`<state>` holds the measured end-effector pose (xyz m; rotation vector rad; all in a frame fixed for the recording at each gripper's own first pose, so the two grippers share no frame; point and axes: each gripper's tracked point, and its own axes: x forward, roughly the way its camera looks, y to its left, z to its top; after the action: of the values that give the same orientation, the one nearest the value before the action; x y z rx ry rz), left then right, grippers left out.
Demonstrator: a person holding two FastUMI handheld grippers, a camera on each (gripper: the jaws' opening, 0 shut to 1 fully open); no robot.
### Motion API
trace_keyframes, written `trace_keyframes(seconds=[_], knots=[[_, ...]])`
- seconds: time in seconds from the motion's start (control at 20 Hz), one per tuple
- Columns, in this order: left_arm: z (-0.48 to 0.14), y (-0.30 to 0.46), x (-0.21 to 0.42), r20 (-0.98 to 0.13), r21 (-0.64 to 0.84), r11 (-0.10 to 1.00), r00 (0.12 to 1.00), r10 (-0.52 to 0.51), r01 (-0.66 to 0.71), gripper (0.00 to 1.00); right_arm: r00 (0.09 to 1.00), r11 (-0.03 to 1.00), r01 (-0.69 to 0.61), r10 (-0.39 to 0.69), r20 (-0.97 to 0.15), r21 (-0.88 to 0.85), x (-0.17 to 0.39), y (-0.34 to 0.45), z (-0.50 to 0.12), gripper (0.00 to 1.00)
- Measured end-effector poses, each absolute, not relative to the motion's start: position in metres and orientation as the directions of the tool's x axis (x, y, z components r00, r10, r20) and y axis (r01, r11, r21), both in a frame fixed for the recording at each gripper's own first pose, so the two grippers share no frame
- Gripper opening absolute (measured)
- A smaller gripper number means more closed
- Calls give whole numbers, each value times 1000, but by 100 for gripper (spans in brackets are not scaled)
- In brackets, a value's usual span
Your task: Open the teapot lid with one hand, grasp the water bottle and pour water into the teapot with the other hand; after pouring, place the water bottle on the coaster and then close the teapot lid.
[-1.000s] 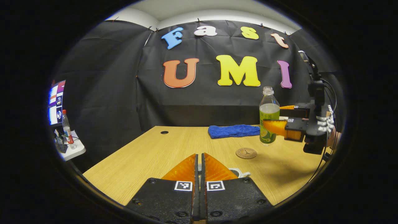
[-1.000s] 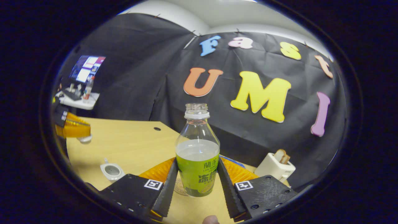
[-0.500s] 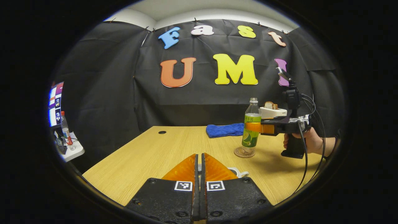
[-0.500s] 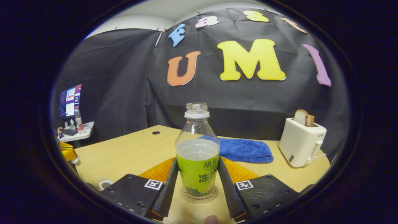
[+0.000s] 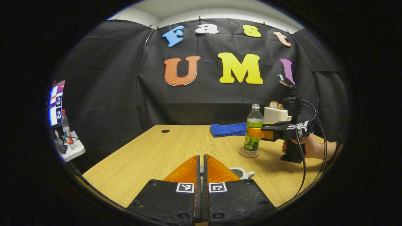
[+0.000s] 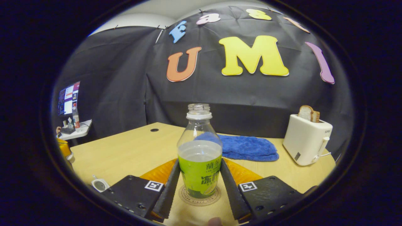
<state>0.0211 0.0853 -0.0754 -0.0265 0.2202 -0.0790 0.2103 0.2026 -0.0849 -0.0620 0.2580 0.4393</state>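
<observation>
On the far right of the wooden table, the water bottle is standing upright on the round coaster, uncapped and about half full. The right gripper is clamping it at the label, one finger pressing each side; in the left gripper view a hand is holding that gripper's handle, cables trailing down from it. The left gripper is hanging above the near part of the table with its fingers drawn together, only a thin slit between them; something small and pale is sitting in that slit, though I cannot tell what. The open teapot is sitting on the table just past its fingertips, a little to the right. A blue cloth is lying behind the bottle, and a white toaster holding bread is standing to the right of it.
</observation>
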Motion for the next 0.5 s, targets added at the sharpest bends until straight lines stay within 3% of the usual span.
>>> trace_keyframes(seconds=[0.15, 0.2, 0.25, 0.5], knots=[[-75, 81, 21, -215, -43, 996, 973, -90, 82, 3, 878, 905, -424, 407, -251, -16, 207, 202, -84, 78], [-75, 81, 21, -214, -43, 996, 973, -90, 83, 3, 878, 904, -428, 411, -245, -20, 205, 203, -83, 90], [-75, 81, 22, -213, -41, 996, 973, -90, 83, 3, 879, 904, -428, 409, -247, -25, 204, 203, -82, 93], [-74, 71, 21, -204, -62, 993, 973, -107, 96, 2, 911, 912, -400, 384, -149, -93, 178, 184, -51, 94]])
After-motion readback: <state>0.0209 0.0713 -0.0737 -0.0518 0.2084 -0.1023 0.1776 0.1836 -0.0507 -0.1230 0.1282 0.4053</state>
